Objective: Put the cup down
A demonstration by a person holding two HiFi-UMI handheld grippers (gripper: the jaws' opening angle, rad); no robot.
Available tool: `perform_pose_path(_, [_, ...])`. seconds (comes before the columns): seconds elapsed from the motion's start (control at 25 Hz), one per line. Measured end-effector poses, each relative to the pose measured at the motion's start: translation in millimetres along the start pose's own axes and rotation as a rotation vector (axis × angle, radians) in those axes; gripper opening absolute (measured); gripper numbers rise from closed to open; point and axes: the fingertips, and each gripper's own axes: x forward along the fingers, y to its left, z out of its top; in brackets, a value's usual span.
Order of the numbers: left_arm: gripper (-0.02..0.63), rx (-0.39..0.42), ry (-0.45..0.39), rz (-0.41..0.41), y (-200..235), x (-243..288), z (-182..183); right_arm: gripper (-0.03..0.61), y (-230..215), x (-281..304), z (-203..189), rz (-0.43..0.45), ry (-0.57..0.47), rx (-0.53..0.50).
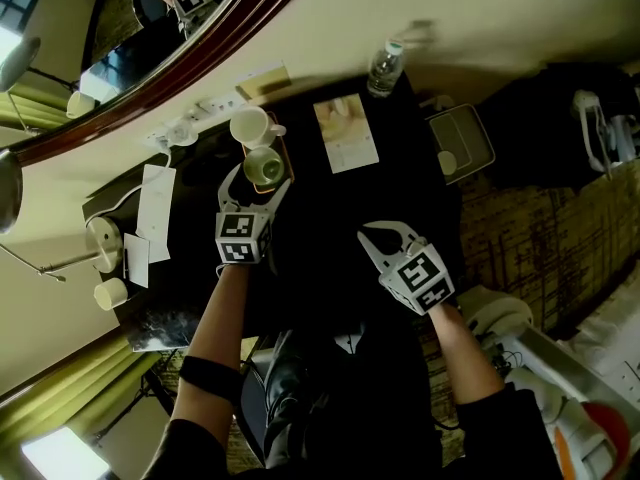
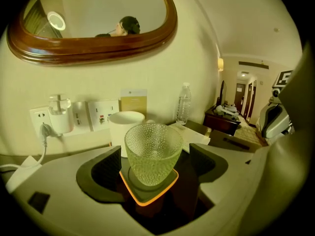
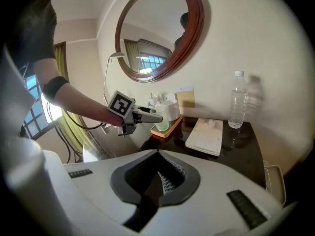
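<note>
The cup (image 2: 153, 151) sits on the tray (image 2: 147, 201) inside the left claw (image 2: 156, 165), which is wide and off the glass, the right claw (image 3: 158, 173) shut and empty; pulling back crooked could clip the cup and tip it against the mug (image 2: 123, 126) behind

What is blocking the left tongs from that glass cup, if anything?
Nothing visible. The cup stands on the tray between the open left tongs, whose pads are just clear of it. A mug sits behind, out of the way.
</note>
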Motion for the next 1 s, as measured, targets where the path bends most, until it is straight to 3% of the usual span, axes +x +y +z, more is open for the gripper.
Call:
perform_pose_path(0.4, [0.42, 0.01, 0.031, 0.047, -15, -80, 19, 0.012, -4, -25, 18, -0.051, -0.001, -0.002])
perform_pose_path(0.8, [0.146, -0.007, -0.026, 0.045, -47, -165, 50, 0.011, -6, -49, 45, -0.085, -0.027, -0.03])
perform_pose_path(1.0, [0.056, -0.027, -0.056, 0.077, -45, -198, 54, 0.012, -8, -50, 55, -0.092, -0.048, -0.04])
